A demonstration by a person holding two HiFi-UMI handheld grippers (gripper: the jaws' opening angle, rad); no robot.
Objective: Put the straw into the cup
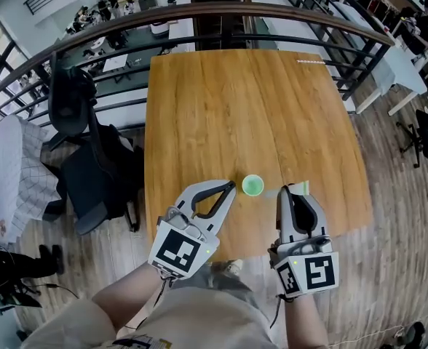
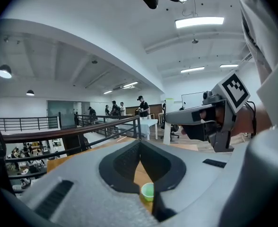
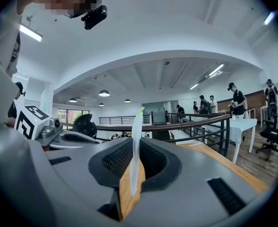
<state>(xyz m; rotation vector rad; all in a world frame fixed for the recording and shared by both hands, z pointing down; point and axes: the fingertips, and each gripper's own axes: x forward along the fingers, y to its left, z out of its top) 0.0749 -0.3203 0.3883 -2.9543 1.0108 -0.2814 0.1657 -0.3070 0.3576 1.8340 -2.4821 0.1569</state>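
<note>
A small green cup (image 1: 252, 185) stands upright near the front edge of the wooden table (image 1: 243, 100). My left gripper (image 1: 231, 189) is just left of the cup, its tips meeting with nothing between them. In the left gripper view the cup (image 2: 147, 191) shows through the gap below the closed tips of the left gripper (image 2: 140, 161). My right gripper (image 1: 292, 190) is to the right of the cup and is shut on a pale green-tipped straw (image 1: 299, 188). In the right gripper view the straw (image 3: 137, 141) stands upright between the pads of the right gripper (image 3: 135, 149). Both grippers point roughly level.
A curved dark railing (image 1: 221, 11) runs behind the table's far edge. A black office chair (image 1: 76, 115) stands to the left of the table. A short pale strip (image 1: 310, 62) lies at the table's far right. People stand by white tables (image 3: 238, 122) further off.
</note>
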